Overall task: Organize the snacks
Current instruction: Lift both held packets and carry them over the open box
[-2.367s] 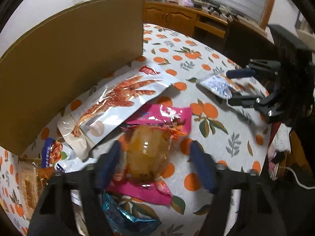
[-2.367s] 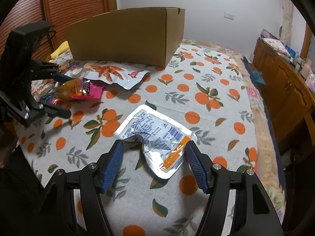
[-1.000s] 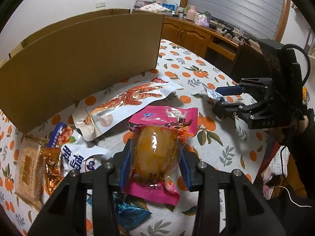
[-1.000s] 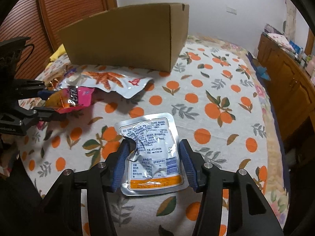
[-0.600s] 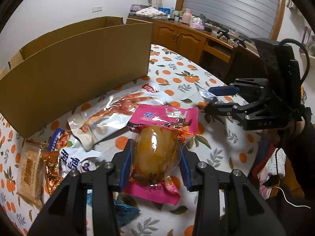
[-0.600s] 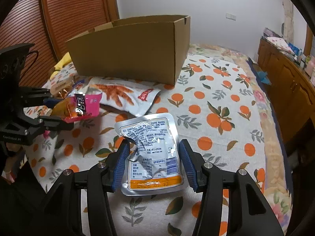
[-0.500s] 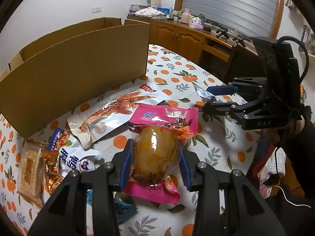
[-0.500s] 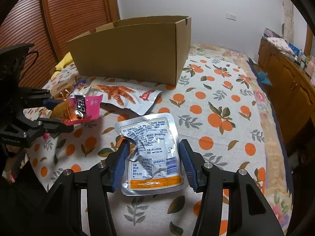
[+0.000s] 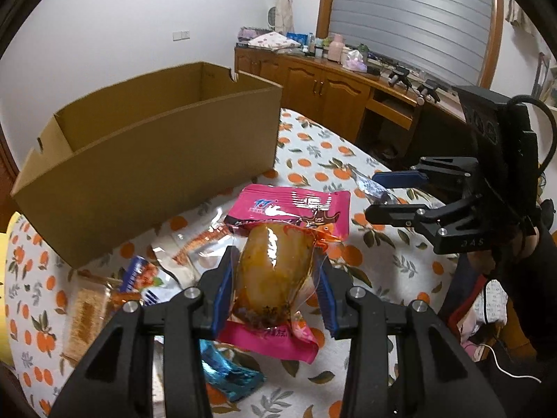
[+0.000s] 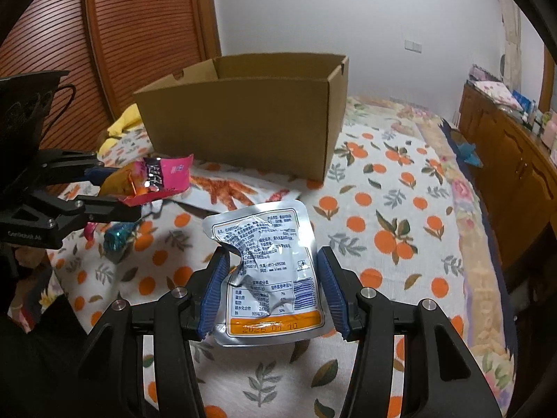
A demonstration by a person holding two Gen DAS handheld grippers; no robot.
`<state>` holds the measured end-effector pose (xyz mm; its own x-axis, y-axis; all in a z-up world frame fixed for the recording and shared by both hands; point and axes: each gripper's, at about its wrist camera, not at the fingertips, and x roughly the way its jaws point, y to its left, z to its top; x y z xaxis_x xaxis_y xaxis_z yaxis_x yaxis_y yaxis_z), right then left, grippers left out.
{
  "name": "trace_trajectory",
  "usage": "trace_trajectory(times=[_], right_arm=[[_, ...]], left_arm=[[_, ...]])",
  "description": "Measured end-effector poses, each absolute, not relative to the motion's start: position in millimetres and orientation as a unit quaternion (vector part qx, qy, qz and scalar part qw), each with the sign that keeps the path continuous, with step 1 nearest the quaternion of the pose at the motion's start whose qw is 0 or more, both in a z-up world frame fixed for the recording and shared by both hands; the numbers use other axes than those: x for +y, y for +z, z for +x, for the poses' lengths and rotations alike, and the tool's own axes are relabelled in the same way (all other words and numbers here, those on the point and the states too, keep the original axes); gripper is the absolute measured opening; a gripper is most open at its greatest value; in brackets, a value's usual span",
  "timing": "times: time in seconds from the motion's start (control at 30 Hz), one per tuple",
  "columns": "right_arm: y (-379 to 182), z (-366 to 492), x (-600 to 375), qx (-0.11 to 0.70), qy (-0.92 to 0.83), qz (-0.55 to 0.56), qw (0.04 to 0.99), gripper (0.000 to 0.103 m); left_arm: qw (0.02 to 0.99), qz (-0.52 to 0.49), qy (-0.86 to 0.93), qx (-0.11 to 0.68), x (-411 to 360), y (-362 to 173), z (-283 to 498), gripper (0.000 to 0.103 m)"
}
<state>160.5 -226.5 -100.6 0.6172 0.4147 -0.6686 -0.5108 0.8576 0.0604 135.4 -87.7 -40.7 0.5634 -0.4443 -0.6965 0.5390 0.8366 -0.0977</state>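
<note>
Both packets have come up off the table since the earlier frames, and I now look over the rim into the cardboard box [image 9: 149, 146], where before I saw only its wall. My left gripper [image 9: 275, 291] is clenched on the pink-and-orange snack pouch [image 9: 278, 264], held clear above the loose snacks on the orange-print tablecloth [image 9: 379, 268]. My right gripper [image 10: 271, 287] grips the crumpled silver packet [image 10: 268, 271] by its sides, also off the cloth. I judge this the carry step: both lifted, neither yet over the box. Next I need to bring each packet forward past the near wall, low enough inside, then release, keeping the two grippers from crowding each other at the opening.
</note>
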Motion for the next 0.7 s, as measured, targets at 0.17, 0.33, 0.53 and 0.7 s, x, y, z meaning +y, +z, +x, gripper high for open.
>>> trace_trajectory(times=[0.17, 0.33, 0.53, 0.7], right_arm=[[-87.9, 165.4, -221.3, 0.341, 0.260, -0.067, 0.901, 0.053], [-72.2, 172.9, -214.7, 0.326, 0.263, -0.067, 0.905, 0.053], [-51.6, 181.1, -202.3, 0.308, 0.271, -0.068, 0.909, 0.053], [-34.4, 188.8, -189.8, 0.293, 0.279, -0.070, 0.912, 0.053]], left_arm=[[0.891, 0.059, -0.267, 0.363, -80.8, -31.0, 142.1, 0.040], [0.898, 0.060, -0.256, 0.353, -75.2, -19.9, 149.6, 0.040], [0.908, 0.062, -0.244, 0.336, -66.9, -1.4, 156.6, 0.040], [0.916, 0.060, -0.230, 0.323, -58.2, 11.5, 165.5, 0.040]])
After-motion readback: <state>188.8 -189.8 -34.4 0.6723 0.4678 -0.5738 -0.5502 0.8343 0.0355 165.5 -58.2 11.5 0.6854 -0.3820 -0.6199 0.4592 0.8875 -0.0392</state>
